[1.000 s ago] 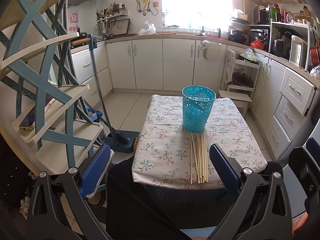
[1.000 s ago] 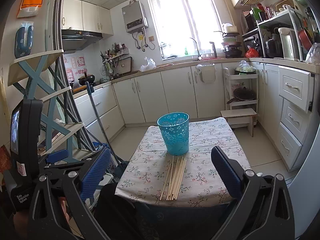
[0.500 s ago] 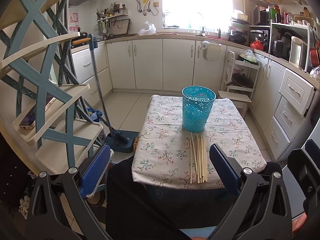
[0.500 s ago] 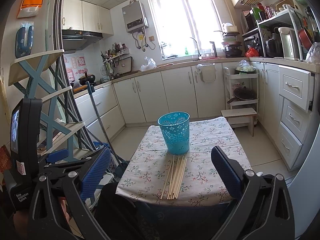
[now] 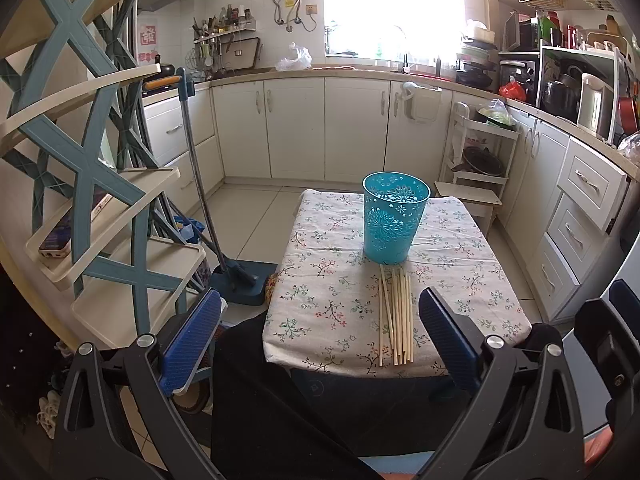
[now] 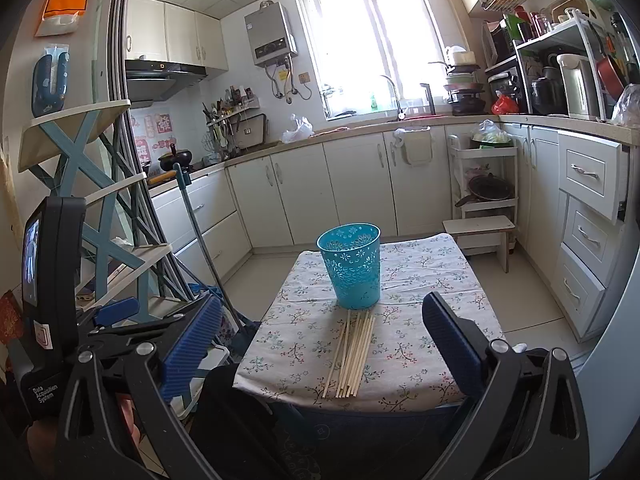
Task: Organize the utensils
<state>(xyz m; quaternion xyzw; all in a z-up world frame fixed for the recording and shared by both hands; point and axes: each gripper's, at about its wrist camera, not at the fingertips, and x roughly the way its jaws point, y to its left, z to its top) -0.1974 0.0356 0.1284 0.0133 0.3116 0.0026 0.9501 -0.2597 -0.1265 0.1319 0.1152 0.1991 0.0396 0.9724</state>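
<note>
Both my claws, left claw (image 5: pixel 320 336) and right claw (image 6: pixel 320 336), gape empty. Pale wooden chopsticks (image 5: pixel 396 316) lie just before the perforated turquoise plastic cup (image 5: pixel 394 222), long axis pointing at it, ahead of either claw.

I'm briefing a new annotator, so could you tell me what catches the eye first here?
A turquoise perforated basket stands upright mid-table on the floral tablecloth. A bundle of wooden chopsticks lies flat in front of it, reaching toward the near edge. Both grippers, left gripper and right gripper, hang open, short of the table.

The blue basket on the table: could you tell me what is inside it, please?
Nothing shows inside the blue basket; its lower interior is hidden by its wall. The chopsticks lie in front of it.
</note>
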